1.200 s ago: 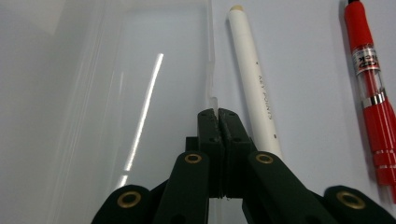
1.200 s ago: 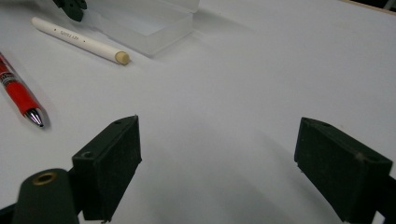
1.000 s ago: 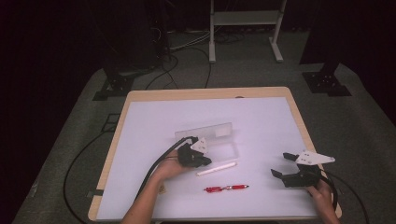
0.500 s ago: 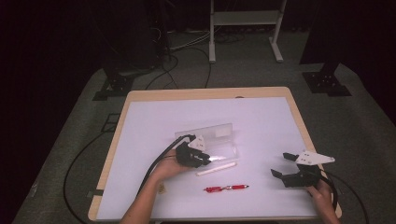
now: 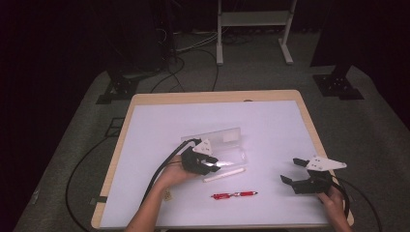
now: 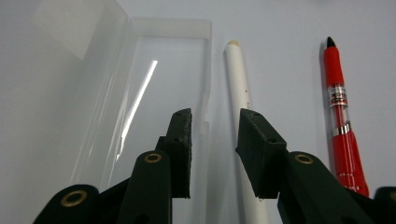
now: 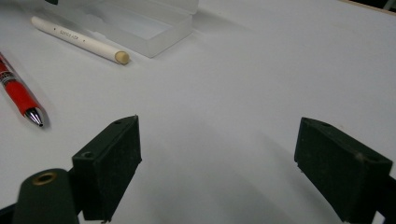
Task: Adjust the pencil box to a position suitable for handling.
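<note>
Left hand-held gripper (image 6: pixel 212 140), jaws just opening and empty, faces the white pencil (image 6: pixel 243 102), lying lengthwise toward twelve o'clock; right hand-held gripper (image 7: pixel 219 163) waits released.

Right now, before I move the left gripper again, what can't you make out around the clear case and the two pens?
- White pen: its near end is hidden behind the left gripper in the left gripper view.
- Print on the white pen: too small to read in the right gripper view.
- Red pen: cut off by the left edge in the right gripper view.
- Clear case: its walls and lid blur together in the high view.
</note>
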Tool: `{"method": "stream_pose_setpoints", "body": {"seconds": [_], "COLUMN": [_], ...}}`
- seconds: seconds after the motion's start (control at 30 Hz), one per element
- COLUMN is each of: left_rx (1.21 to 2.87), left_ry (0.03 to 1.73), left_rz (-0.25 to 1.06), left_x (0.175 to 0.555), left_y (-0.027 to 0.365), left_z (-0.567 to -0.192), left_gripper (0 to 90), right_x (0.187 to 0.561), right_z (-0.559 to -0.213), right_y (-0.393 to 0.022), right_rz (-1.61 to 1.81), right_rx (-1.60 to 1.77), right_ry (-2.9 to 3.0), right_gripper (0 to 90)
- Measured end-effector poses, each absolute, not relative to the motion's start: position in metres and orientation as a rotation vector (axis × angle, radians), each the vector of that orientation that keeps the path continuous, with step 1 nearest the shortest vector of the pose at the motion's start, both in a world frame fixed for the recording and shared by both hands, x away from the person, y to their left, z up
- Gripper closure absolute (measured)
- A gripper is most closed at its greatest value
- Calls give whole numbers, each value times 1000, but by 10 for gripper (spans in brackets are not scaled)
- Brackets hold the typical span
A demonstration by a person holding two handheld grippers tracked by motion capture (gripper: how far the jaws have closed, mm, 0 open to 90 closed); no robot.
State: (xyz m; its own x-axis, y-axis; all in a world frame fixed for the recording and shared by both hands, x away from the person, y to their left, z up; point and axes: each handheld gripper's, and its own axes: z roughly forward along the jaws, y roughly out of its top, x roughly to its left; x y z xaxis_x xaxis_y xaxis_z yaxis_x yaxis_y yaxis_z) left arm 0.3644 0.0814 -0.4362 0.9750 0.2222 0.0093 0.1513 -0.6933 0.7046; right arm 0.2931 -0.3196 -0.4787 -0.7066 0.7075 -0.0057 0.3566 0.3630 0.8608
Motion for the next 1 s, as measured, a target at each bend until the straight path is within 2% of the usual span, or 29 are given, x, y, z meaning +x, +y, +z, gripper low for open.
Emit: {"method": "stream_pose_setpoints", "body": {"seconds": [0.5,1.0], "left_rx": [2357,2374], "left_ry": [242,229], "left_rz": [100,65], "left_x": [356,351], "left_y": [72,63], "left_z": [-436,-448], "left_gripper": [578,584], "right_x": [293,293], "right_z": [-479,-479], "right_y": [-320,-320], "right_rz": [1284,1285], "right_rx": [935,933], "right_ry": [2254,2254], "right_gripper": [138,138]}}
